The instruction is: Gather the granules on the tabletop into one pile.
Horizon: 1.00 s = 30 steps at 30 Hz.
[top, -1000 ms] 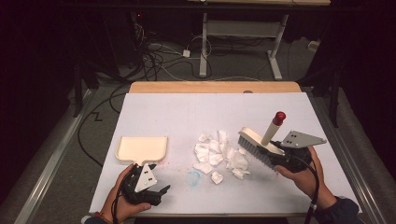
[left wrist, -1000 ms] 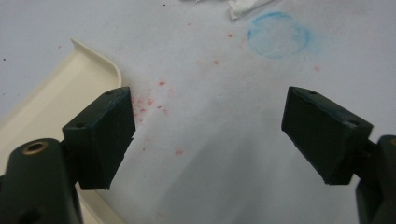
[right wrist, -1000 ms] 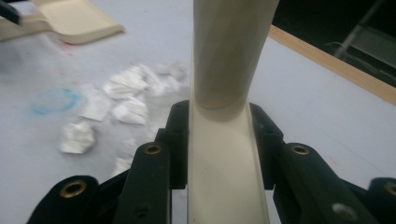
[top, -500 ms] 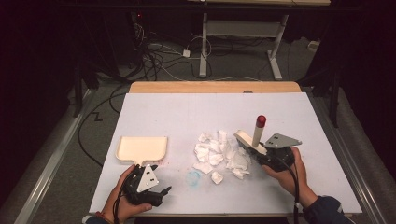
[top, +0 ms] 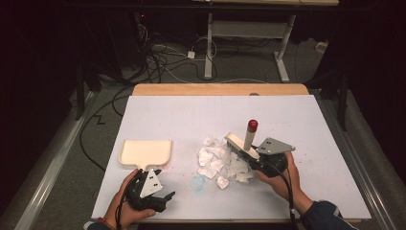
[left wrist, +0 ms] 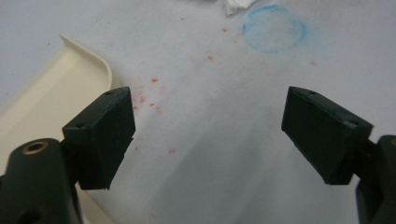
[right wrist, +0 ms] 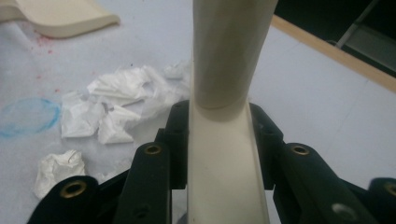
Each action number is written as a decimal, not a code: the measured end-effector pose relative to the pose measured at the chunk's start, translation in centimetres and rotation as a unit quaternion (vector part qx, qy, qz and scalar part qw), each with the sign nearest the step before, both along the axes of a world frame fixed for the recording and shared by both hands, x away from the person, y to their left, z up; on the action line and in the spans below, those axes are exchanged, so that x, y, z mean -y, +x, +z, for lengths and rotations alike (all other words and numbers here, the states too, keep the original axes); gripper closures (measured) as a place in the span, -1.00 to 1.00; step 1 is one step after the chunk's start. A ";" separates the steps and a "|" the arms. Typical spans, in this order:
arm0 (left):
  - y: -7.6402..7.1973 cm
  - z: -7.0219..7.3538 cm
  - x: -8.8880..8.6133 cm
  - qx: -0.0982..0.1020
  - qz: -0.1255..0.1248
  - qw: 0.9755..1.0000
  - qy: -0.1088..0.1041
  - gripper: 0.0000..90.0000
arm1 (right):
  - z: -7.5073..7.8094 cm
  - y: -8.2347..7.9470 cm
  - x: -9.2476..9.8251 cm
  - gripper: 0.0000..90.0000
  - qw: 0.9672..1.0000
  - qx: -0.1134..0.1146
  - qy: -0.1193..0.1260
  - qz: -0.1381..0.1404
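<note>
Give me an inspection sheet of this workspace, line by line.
Surface: white table cover, red specks, blue ring mark.
Job's things: cream brush at crumpled paper scraps; cream dustpan lying flat, apart from them.
Clutter: nothing seen.
Grippers: right gripper shut on brush handle; left gripper open, beside the dustpan's handle.
Cables: one trails from the right gripper; tangle on floor.
Surroundings: dark room, desk frame behind.

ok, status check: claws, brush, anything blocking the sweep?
Right claw shut on brush, bristles at paper scraps. Left claw open, empty, beside dustpan. Nothing between scraps and dustpan.
</note>
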<state>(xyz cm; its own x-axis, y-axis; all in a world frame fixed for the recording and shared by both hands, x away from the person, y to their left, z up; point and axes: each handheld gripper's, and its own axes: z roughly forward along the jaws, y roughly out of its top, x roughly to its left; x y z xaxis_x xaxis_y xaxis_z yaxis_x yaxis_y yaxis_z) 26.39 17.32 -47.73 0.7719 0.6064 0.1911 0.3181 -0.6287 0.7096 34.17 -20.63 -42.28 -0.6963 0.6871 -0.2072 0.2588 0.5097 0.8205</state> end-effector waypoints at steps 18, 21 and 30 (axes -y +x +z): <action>0.0 0.1 0.0 0.001 0.001 1.000 -0.001 -0.62 | 3.7 -2.4 2.5 0.50 0.993 0.009 0.062 0.099; 0.0 0.1 -0.1 0.002 0.003 1.000 -0.002 -0.62 | 3.1 -2.9 1.4 0.50 0.987 -0.012 0.068 0.142; 0.0 0.8 -1.0 0.022 0.020 0.999 -0.013 -0.62 | 0.4 -3.4 -1.4 0.50 0.974 -0.068 0.055 0.208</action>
<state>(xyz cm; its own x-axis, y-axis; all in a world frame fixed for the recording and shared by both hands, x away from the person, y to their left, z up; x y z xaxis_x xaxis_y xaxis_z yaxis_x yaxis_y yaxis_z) 26.38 18.37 -46.92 0.7382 0.6416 0.2083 0.3105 -0.5973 0.7395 30.77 -19.22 -41.89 -0.9353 0.3521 -0.0352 0.1581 0.5048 0.8486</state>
